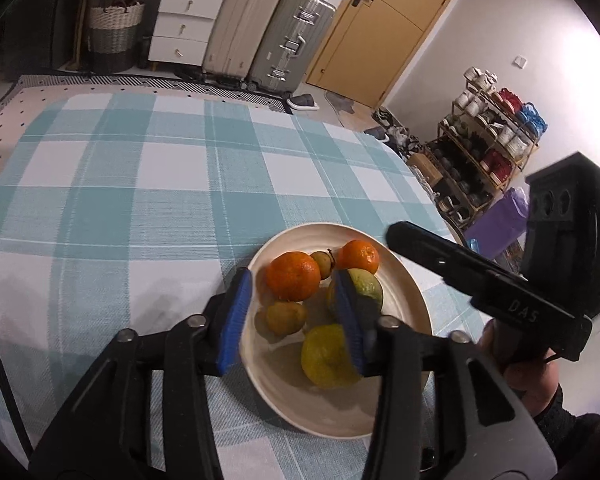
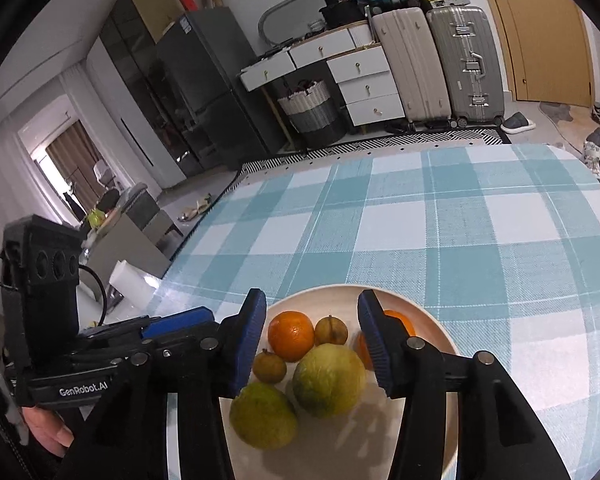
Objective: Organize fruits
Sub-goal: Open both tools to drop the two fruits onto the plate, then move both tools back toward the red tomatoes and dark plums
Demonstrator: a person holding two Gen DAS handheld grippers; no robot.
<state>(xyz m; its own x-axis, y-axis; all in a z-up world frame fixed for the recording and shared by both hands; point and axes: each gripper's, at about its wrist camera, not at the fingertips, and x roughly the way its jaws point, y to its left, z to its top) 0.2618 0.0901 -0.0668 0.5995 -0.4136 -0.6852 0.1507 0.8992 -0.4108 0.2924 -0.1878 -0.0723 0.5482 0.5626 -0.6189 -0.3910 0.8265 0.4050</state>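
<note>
A cream plate [image 1: 416,300] [image 2: 440,328] sits on the checked cloth and holds several fruits. Among them are a big orange [image 1: 292,286] [image 2: 291,335], a second orange [image 1: 358,256], small brownish fruits [image 1: 286,317] [image 2: 331,331], a yellow-green round fruit [image 2: 329,380] and a greenish pear-shaped one [image 2: 263,416]. My left gripper [image 1: 291,275] hovers over the plate's left half, open, with its blue pads [image 1: 236,320] clear of the fruit. My right gripper [image 2: 311,295] hovers over the same plate, open and empty. Its right finger hides part of the second orange [image 2: 402,320].
The teal-and-white checked tablecloth [image 1: 140,200] stretches far beyond the plate. The right tool's black body [image 1: 480,280] crosses just right of the plate, a hand [image 1: 528,376] holding it. Suitcases [image 2: 440,64], white drawers [image 2: 364,80], a basket and a shoe rack [image 1: 484,152] stand off the table.
</note>
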